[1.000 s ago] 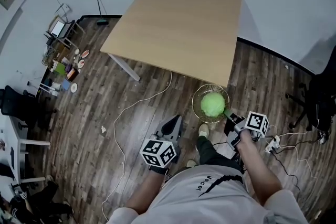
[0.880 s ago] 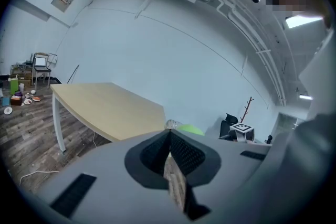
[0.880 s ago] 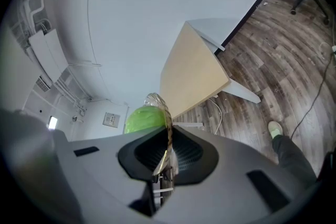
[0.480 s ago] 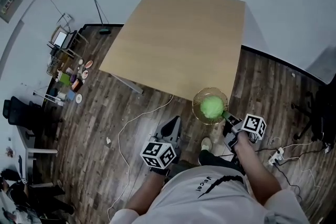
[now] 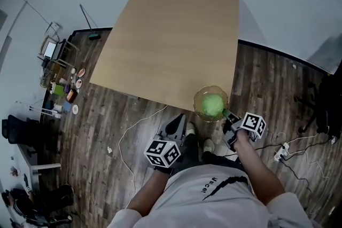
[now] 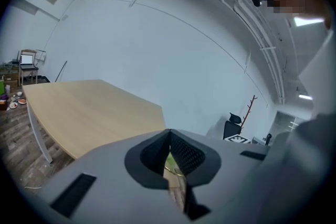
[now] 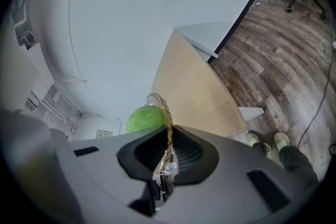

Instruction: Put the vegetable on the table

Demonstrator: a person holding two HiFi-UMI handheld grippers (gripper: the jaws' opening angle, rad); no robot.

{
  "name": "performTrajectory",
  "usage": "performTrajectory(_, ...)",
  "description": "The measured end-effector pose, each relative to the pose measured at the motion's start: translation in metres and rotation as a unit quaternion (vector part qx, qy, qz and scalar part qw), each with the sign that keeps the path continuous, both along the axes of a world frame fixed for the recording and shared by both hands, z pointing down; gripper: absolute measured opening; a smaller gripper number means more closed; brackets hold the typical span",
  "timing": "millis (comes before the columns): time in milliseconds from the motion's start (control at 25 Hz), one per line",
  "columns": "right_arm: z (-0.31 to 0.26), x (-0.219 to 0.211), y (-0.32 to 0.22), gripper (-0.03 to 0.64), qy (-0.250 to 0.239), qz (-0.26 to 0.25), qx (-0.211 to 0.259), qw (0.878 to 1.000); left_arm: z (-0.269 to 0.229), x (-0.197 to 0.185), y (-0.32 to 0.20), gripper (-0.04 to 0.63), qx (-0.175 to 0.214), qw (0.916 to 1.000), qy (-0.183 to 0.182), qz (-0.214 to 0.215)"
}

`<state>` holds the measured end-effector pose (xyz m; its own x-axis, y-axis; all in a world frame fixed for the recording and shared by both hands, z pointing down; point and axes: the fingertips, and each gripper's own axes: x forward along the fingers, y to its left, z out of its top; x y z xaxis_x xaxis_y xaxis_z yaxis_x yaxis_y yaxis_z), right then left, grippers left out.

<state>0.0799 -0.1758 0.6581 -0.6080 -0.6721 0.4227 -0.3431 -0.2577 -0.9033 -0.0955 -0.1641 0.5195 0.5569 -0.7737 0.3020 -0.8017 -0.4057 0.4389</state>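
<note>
A round green vegetable (image 5: 214,105) lies in a clear glass bowl (image 5: 199,99) held in the air at the near right corner of the wooden table (image 5: 168,40). My right gripper (image 5: 228,116) is shut on the bowl's rim at its near right side. In the right gripper view the rim (image 7: 167,113) stands edge-on between the jaws of that gripper (image 7: 168,139), with the vegetable (image 7: 143,118) to its left and the table (image 7: 191,86) beyond. My left gripper (image 5: 177,125) hangs over the floor left of the bowl, jaws together and holding nothing. The left gripper view shows that gripper (image 6: 169,153) with the table (image 6: 89,107) ahead of it.
White cables (image 5: 133,128) trail over the dark wood floor below the table. A power strip (image 5: 280,151) and a black office chair (image 5: 323,109) are at the right. Small shelves with clutter (image 5: 56,80) stand by the left wall. My feet (image 5: 206,144) are just under the bowl.
The bowl with the vegetable has moved forward, from over the floor to the table's near right corner. Both grippers moved forward with it, and the table now looks closer.
</note>
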Motion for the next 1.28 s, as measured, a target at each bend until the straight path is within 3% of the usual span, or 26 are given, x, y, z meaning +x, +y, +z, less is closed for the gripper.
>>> performTrajectory(320,0.046,0.010,-0.035,0.040,0.013,0.056,-0.024,0.998,0.019,0.015,-0.070,0.014,-0.007,0.9973,-0.011,0.072)
performTrajectory(800,0.100,0.008,-0.084,0.040,0.027,0.134,-0.053,0.989,0.059,0.030,-0.157,0.013,-0.022,0.9810,-0.026,0.191)
performTrajectory(1280,0.126,0.018,-0.110,0.044,0.057,0.164,-0.068,0.982,0.079,0.039,-0.191,0.014,-0.044,0.9731,-0.024,0.225)
